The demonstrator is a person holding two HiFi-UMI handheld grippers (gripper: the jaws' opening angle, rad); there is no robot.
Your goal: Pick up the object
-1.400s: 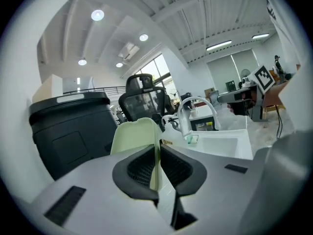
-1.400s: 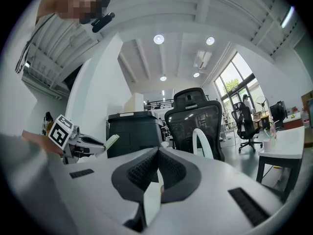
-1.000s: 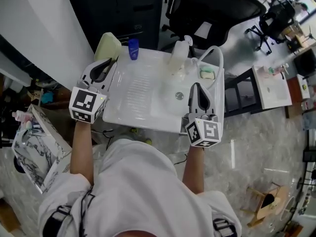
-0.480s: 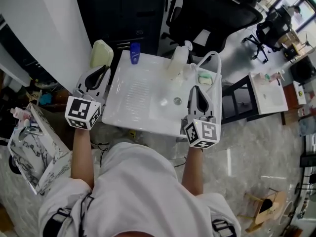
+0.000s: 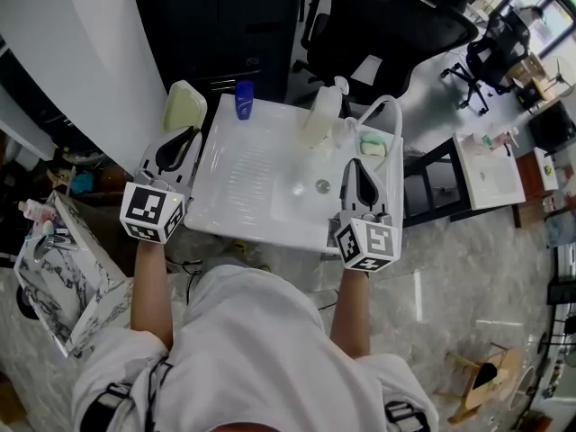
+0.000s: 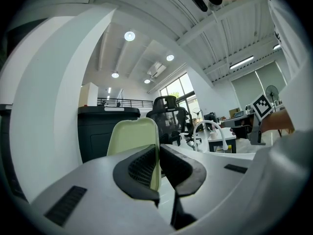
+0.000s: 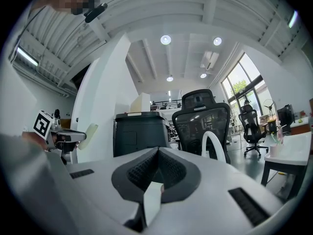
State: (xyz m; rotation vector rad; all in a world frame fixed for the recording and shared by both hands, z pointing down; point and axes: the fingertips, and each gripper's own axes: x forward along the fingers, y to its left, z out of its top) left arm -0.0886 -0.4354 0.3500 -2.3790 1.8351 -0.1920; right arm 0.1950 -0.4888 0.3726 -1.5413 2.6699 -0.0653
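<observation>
So the object here is a pale green slab (image 5: 184, 106), flat with rounded corners, and it's up in the air just off the back left corner of the white tabletop (image 5: 243, 178), not touching it. The left hand-held gripper (image 5: 184, 135) has it clamped by its near edge. In the left gripper view the slab (image 6: 134, 138) stands upright and sticks out past the jaw tips, with the black ribbed pads of the left hand-held gripper (image 6: 158, 153) pressed on either side of it. Those jaws have just been closing, with the slab between them.

The right hand-held gripper (image 5: 357, 165) sits over the front right part of the tabletop, near the round drain (image 5: 322, 185), pointing the same way as the left one. In its own view the right hand-held gripper (image 7: 157, 153) has its jaws together with nothing gripped.

At the back edge of the tabletop there's a blue cup (image 5: 244, 99) on the left, a white bottle (image 5: 322, 115) in the middle and a curved white faucet (image 5: 387, 106) at the right, with a soap dish (image 5: 373, 144) just below it. Behind all that is a dark cabinet (image 5: 225, 25) and a black office chair (image 5: 387, 25)
</observation>
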